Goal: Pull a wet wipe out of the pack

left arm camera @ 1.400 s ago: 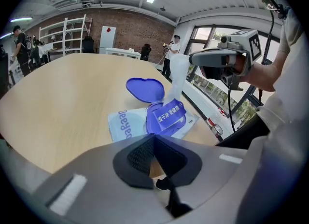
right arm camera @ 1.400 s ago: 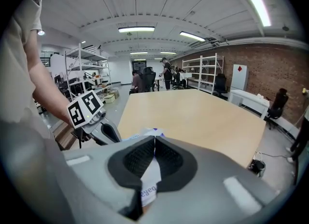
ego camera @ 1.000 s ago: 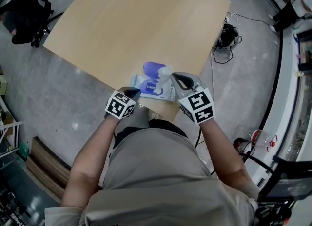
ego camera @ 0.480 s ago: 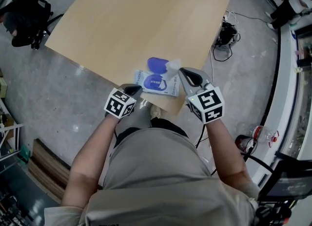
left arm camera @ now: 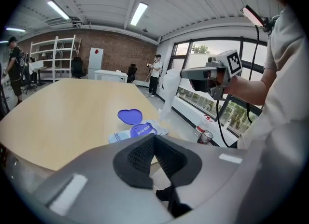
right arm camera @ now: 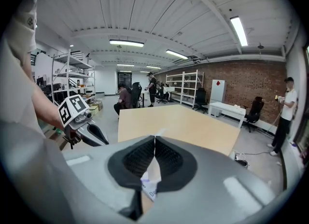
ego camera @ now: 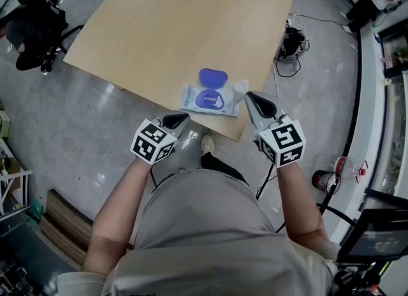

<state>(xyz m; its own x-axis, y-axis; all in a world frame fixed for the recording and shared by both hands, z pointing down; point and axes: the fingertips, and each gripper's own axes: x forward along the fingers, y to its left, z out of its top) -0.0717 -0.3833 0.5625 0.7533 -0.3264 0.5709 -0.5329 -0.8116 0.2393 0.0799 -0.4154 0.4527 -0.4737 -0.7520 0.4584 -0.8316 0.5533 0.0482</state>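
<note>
A white and blue wet-wipe pack lies near the front edge of the wooden table, its blue lid flipped open. My right gripper is shut on a white wipe just right of the pack. In the left gripper view the wipe hangs from that gripper down to the pack. A strip of wipe shows between the right jaws. My left gripper is shut on nothing, off the table's front edge and apart from the pack.
Cables and a black box lie on the floor beyond the table's right corner. A black chair stands at the far left. A bottle sits on the floor at right. People stand in the background.
Both grippers have drawn back toward the person. The right one has moved right and away from the pack with the wipe in it. The left one has come off the pack's near-left end.
</note>
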